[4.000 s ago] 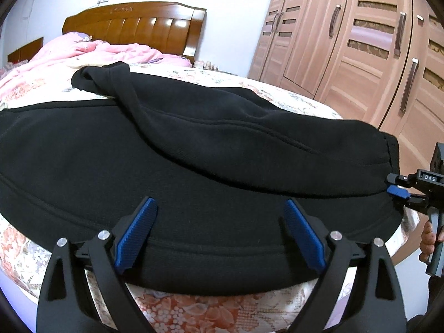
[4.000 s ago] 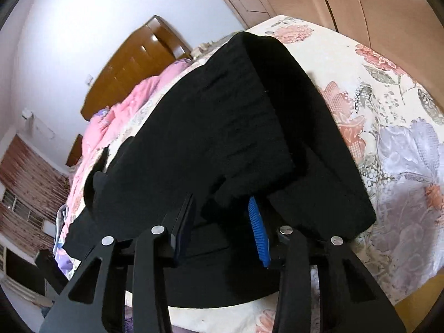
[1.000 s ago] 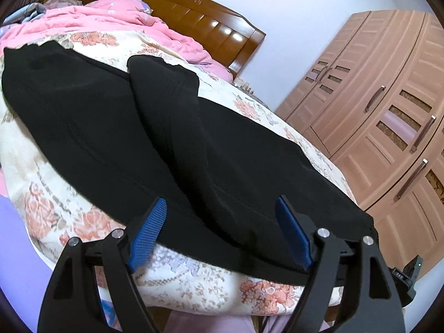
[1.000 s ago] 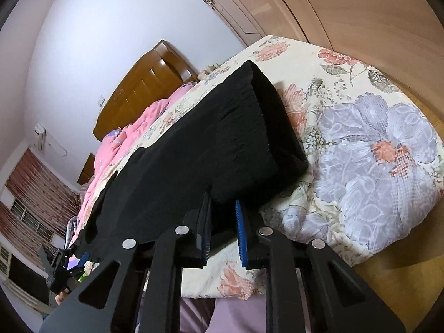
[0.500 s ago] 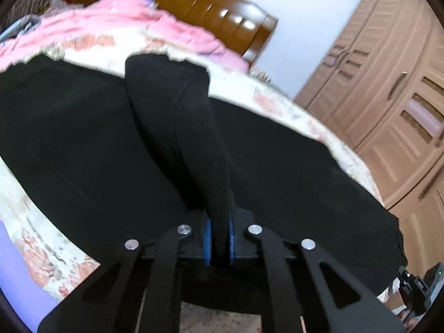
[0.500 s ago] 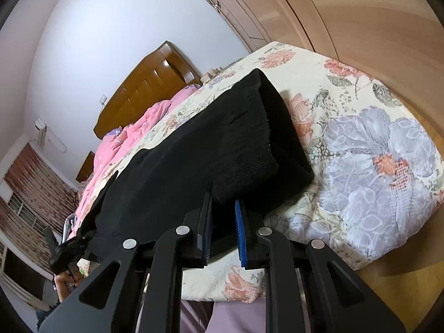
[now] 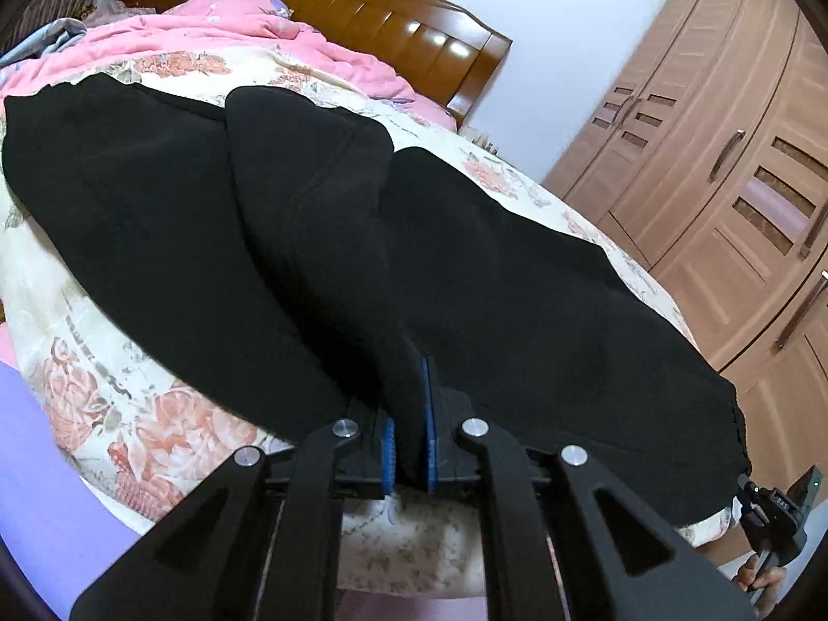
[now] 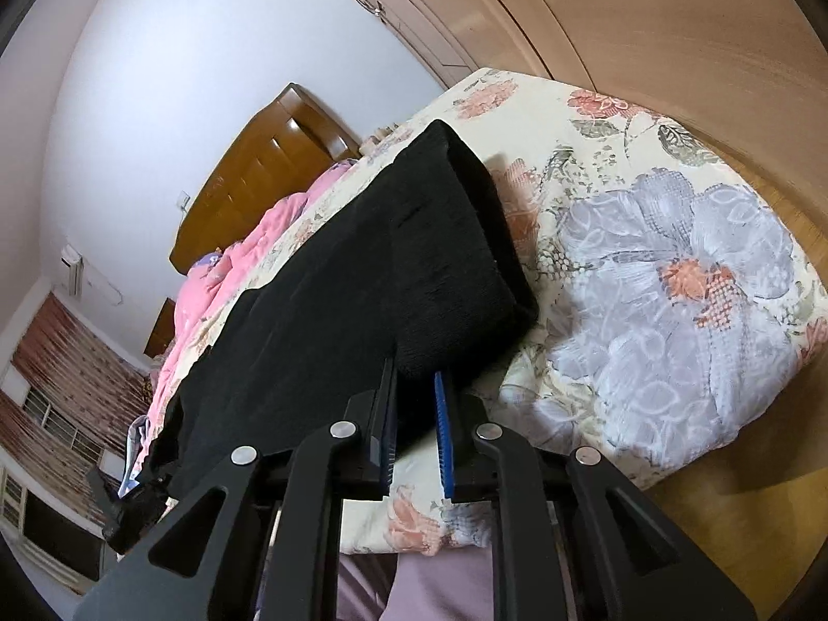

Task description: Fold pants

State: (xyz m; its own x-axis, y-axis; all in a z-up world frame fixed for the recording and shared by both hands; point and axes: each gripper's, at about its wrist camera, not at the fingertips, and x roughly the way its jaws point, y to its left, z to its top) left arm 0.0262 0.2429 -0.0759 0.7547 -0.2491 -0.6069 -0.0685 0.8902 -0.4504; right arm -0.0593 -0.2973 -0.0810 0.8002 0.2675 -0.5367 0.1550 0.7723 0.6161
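While the black pants (image 7: 517, 310) are lying lengthwise along the bed's (image 8: 673, 269) near edge, both claws, left claw (image 7: 409, 445) and right claw (image 8: 416, 434), are pinching fabric; crosswise folds remaining

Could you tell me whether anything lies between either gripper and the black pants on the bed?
Nothing visible does. The left gripper is already shut on a ridge of the black pants, and the right gripper pinches their near edge at the other end.

Floral bed (image 7: 171, 414), black pants (image 7: 517, 279) atop
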